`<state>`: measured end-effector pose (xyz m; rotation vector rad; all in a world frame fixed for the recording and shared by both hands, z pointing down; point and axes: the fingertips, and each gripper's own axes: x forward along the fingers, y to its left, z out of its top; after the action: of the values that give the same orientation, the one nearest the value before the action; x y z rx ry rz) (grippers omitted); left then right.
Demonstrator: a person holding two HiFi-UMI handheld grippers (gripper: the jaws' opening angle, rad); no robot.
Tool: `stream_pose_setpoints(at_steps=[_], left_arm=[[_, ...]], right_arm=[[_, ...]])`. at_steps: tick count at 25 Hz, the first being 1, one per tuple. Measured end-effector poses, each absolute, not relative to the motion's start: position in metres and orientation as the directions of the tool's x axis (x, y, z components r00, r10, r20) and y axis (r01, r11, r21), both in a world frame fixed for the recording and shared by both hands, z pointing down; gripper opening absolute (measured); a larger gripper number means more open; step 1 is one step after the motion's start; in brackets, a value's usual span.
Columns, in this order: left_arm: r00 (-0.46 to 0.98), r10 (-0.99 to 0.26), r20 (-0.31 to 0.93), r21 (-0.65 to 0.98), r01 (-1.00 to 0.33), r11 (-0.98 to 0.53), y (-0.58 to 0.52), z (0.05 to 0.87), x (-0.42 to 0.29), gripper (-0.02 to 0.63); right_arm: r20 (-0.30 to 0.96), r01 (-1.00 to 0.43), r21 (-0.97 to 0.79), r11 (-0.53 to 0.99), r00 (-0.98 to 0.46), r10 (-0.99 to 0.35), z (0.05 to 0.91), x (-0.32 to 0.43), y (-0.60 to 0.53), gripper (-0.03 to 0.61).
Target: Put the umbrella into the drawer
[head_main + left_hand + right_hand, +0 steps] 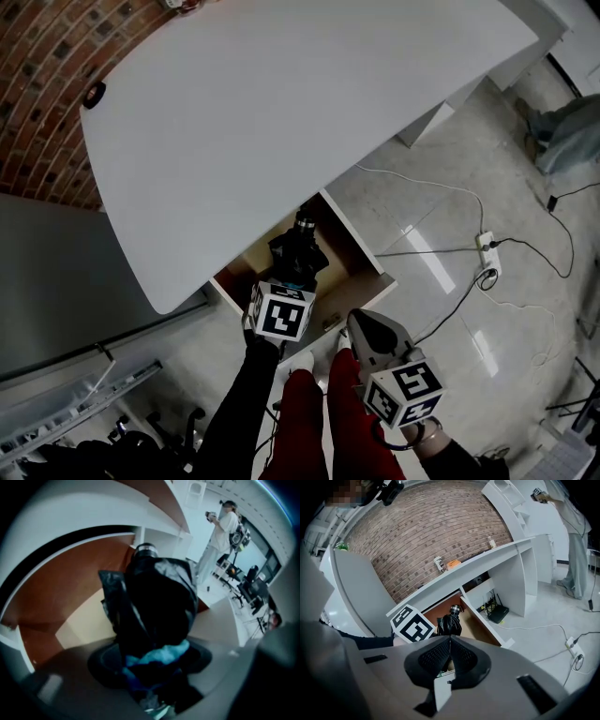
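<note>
A folded black umbrella (298, 253) with a blue strap (159, 652) hangs tip-first over the open drawer (354, 246) under the white desk (281, 112). My left gripper (152, 667) is shut on the umbrella's handle end, and its marker cube (281, 315) hides the jaws in the head view. In the left gripper view the umbrella (154, 602) fills the middle, above the drawer's beige floor (82, 623) and brown walls. My right gripper (364, 330) hovers to the right of the drawer front, shut and holding nothing. From the right gripper view the umbrella (450, 623) stands in the drawer opening.
A power strip (487, 246) and cables lie on the pale floor to the right. A router (498, 614) sits under the desk beside the drawer. A grey cabinet (56, 272) stands left. A person (220, 531) stands far off. Red trouser legs (319, 422) are below the grippers.
</note>
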<state>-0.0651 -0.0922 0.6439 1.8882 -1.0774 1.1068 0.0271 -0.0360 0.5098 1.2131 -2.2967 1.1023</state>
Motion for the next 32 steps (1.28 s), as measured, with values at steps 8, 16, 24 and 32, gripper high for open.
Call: stream_pose_setpoints(at_steps=[8,16,24,32], left_arm=[[0.252,-0.306,0.918,0.12,-0.912,-0.391,-0.097,0.666,-0.068,0.284],[0.244,-0.297,0.923,0.123,-0.92,-0.372,-0.098,0.677,-0.073,0.284],[0.239,-0.287,0.928,0.124,-0.922,-0.366,-0.101,0.686,-0.071,0.285],[0.241,-0.284,0.928,0.132,-0.926,-0.353,-0.104,0.692,-0.071,0.287]], right_arm=[[0.596,-0.81,-0.479,0.34,-0.584,-0.551,0.517,0.03,-0.038,0.011],[0.614,-0.814,-0.486,0.319,-0.578,-0.538,0.525,0.032,-0.044,0.011],[0.655,-0.824,-0.475,0.308,-0.565,-0.502,0.541,0.032,-0.043,0.011],[0.694,-0.834,-0.483,0.266,-0.55,-0.464,0.552,0.034,-0.044,0.011]])
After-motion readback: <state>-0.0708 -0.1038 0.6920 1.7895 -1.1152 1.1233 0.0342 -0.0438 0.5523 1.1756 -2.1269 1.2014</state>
